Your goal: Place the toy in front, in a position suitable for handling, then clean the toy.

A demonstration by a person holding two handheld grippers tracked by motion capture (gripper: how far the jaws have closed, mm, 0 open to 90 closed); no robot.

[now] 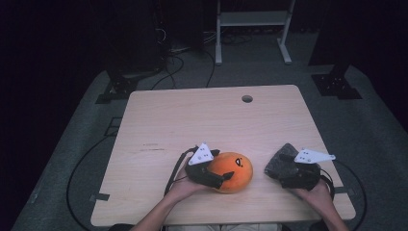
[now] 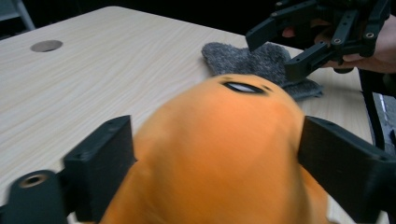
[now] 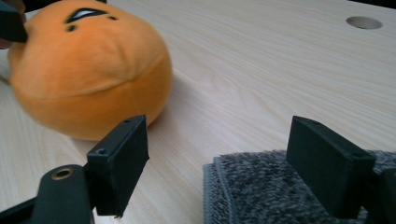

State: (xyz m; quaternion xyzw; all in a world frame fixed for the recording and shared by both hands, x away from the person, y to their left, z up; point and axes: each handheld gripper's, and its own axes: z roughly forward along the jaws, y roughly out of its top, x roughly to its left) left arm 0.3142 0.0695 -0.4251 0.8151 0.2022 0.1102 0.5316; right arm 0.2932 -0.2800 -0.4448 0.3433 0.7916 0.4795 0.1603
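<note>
Left gripper view: the left gripper (image 2: 215,163) has its jaws spread wide, one on each side of the orange plush toy (image 2: 224,154), which lies between them on the table (image 2: 93,79); whether the pads press it cannot be told. Right gripper view: the right gripper (image 3: 233,163) has its jaws apart over the near edge of a grey fleecy cloth (image 3: 261,191); the toy lies beyond its left jaw.

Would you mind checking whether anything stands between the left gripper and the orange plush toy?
Nothing visible does. The orange plush toy already sits between the open jaws of the left gripper. The grey cloth lies beyond it, under the right gripper.
</note>
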